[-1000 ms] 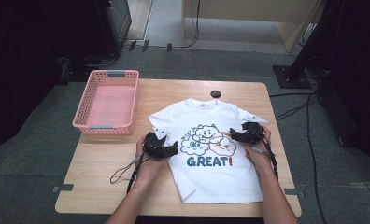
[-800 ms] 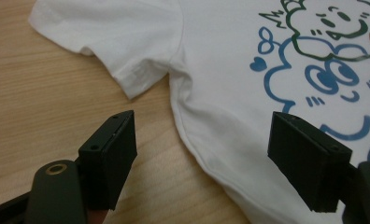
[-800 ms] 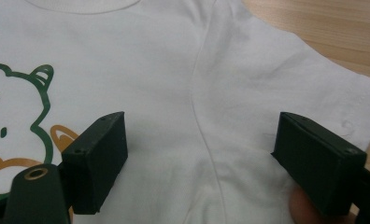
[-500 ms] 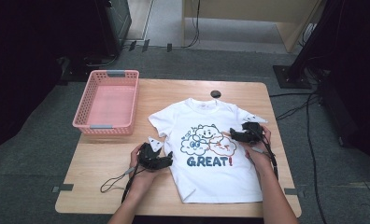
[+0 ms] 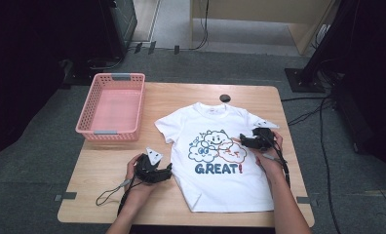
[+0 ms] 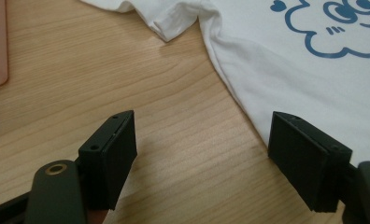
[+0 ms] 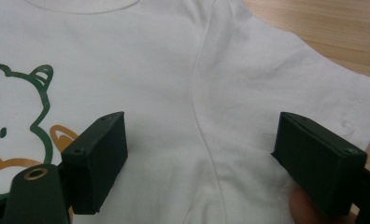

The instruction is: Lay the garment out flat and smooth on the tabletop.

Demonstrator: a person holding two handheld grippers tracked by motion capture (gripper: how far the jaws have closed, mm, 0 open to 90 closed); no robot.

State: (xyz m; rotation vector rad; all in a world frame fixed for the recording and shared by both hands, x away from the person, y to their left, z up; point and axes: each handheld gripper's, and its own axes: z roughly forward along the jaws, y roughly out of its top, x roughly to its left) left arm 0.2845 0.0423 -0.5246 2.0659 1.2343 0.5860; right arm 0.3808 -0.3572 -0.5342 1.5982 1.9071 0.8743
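- Since a second ago, our left tool [image 5: 167,170] has slid off the white T-shirt [image 5: 220,187] toward the near-left, and now sits over bare wood just beside the shirt's left edge; our right tool [image 5: 243,141] has kept its place.
- Our left tool stands spread wide with nothing between its jaws. In the left gripper view [image 6: 202,154] we see only wood grain in the gap, and the shirt's side edge [image 6: 286,88] runs just past the right-hand jaw.
- Our right tool is spread as well and pinches nothing. In the right gripper view [image 7: 199,158] it hovers low over the shirt [image 7: 174,70], the sleeve seam running down through the gap; we cannot tell whether the jaw tips touch the cloth.
- In the high view that tool lies over the shirt's right sleeve area, beside the printed cartoon clouds [image 5: 215,146].
- We see the T-shirt lying flat, front up, on the right half of the desk [image 5: 113,190], collar away from us, with "GREAT!" [image 5: 218,168] printed below the clouds.
- We see a pink plastic basket [image 5: 135,105] on the far-left part of the desk, well apart from the shirt.
- A small dark round fitting [image 5: 224,98] sits at the desk's far edge, just beyond the collar.
- Round the desk lies grey carpet [image 5: 35,161]; cables [image 5: 308,114] trail on it to the right, and dark equipment stands at both sides.
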